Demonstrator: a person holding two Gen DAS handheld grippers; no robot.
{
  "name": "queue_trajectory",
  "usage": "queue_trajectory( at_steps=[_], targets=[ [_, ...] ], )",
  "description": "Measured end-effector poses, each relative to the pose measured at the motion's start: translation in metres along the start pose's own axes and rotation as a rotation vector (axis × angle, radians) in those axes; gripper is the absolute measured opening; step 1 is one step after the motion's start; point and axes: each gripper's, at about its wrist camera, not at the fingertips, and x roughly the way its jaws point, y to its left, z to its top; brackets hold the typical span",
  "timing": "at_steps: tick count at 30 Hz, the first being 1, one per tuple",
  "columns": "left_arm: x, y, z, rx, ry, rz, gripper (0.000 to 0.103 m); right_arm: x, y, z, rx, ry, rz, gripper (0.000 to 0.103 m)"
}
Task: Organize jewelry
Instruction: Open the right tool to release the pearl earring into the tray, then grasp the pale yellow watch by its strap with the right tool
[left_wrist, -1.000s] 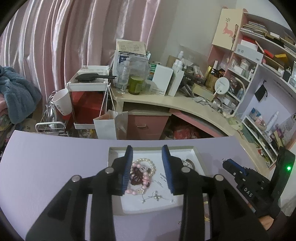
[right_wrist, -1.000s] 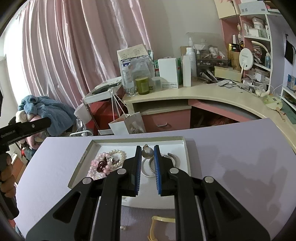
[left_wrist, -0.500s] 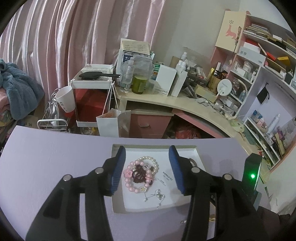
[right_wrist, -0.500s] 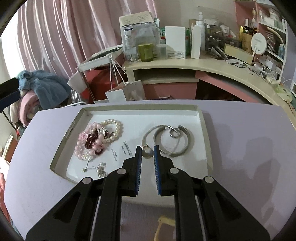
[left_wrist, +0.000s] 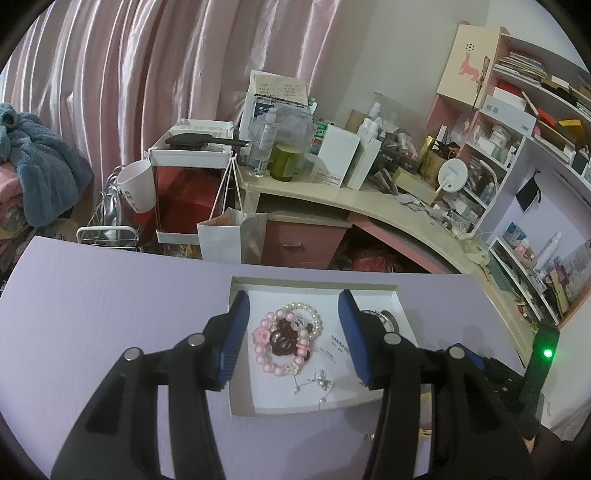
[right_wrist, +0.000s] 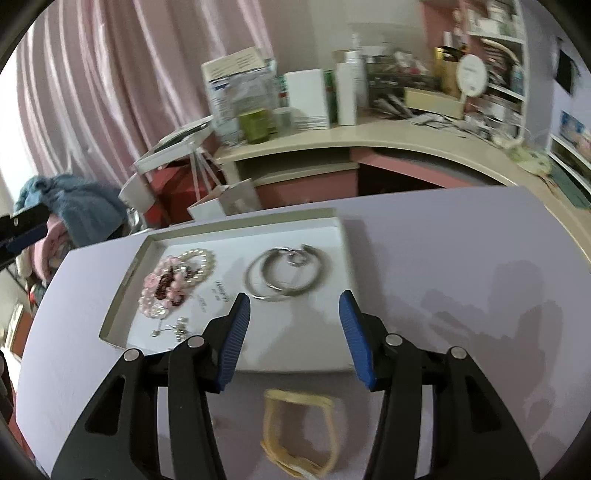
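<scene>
A shallow white tray (left_wrist: 243, 402) (right_wrist: 122, 325) lies on the lilac table. It holds a pink bead bracelet (left_wrist: 264, 349) (right_wrist: 162, 284), a pearl bracelet (left_wrist: 306, 308) (right_wrist: 201, 258), a dark red bead piece (left_wrist: 286, 334), small silver earrings (left_wrist: 317, 384) (right_wrist: 173, 326) and silver bangles (right_wrist: 284, 273). A yellow bangle (right_wrist: 295, 428) lies on the table in front of the tray. My left gripper (left_wrist: 293, 338) is open above the bracelets. My right gripper (right_wrist: 294, 332) is open and empty above the tray's near edge, over the yellow bangle.
The lilac table (left_wrist: 92, 314) ends at a far edge, beyond which stand a cluttered beige desk (left_wrist: 332, 199), a white paper bag (left_wrist: 229, 240) and shelves (left_wrist: 517, 129). A small stud (left_wrist: 367, 436) lies on the table near the tray.
Both grippers opened wide. The right gripper let go of the small round pendant it held and pulled back toward the tray's near edge. The left gripper rose slightly.
</scene>
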Motion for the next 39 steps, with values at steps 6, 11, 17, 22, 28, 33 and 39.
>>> queue_trajectory(
  at_steps=[6, 11, 17, 22, 28, 33, 39],
  targets=[
    [-0.002, -0.005, -0.006, 0.007, -0.001, -0.007, 0.051, -0.009, -0.017, -0.006, 0.04, -0.009, -0.033, 0.052],
    [-0.004, -0.007, -0.006, 0.012, -0.002, -0.008, 0.051, -0.012, -0.02, -0.01, 0.046, -0.009, -0.034, 0.052],
    [-0.007, -0.006, -0.006, 0.011, -0.007, 0.0, 0.054, -0.015, -0.021, -0.018, 0.043, -0.003, -0.027, 0.052],
    [-0.009, 0.0, -0.007, -0.007, -0.014, 0.011, 0.063, -0.017, -0.017, -0.031, 0.033, 0.02, -0.008, 0.052],
    [-0.014, 0.012, -0.011, -0.06, -0.027, 0.016, 0.08, -0.014, -0.008, -0.053, 0.008, 0.074, 0.029, 0.065],
    [-0.016, 0.022, -0.015, -0.097, -0.036, 0.026, 0.085, -0.006, -0.004, -0.067, 0.008, 0.12, 0.036, 0.068],
    [-0.019, 0.028, -0.019, -0.116, -0.046, 0.044, 0.088, 0.003, 0.001, -0.072, -0.009, 0.149, 0.022, 0.069]
  ],
)
